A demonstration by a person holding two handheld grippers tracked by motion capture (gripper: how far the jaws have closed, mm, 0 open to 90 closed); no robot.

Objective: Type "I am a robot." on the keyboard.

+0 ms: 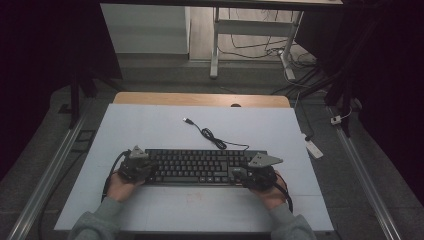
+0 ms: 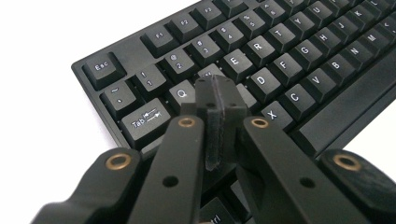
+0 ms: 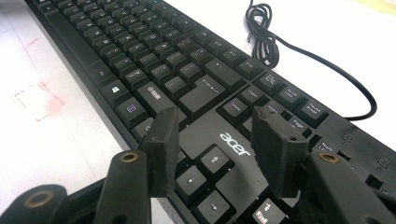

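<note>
A black keyboard [image 1: 200, 166] lies across the near half of the white table [image 1: 150, 130], its cable [image 1: 210, 135] coiled behind it. Your left gripper [image 2: 215, 98] has its jaws pressed together, empty, the tip poised over the Q and W keys like a single finger for pressing. Your right gripper [image 3: 217, 140] hangs with jaws apart and empty above the arrow keys, likely waiting.

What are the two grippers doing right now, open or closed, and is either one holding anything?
Left gripper: closed, jaws pressed together above the keyboard, holding nothing.
Right gripper: open over the keyboard's arrow keys, nothing between its jaws.
</note>
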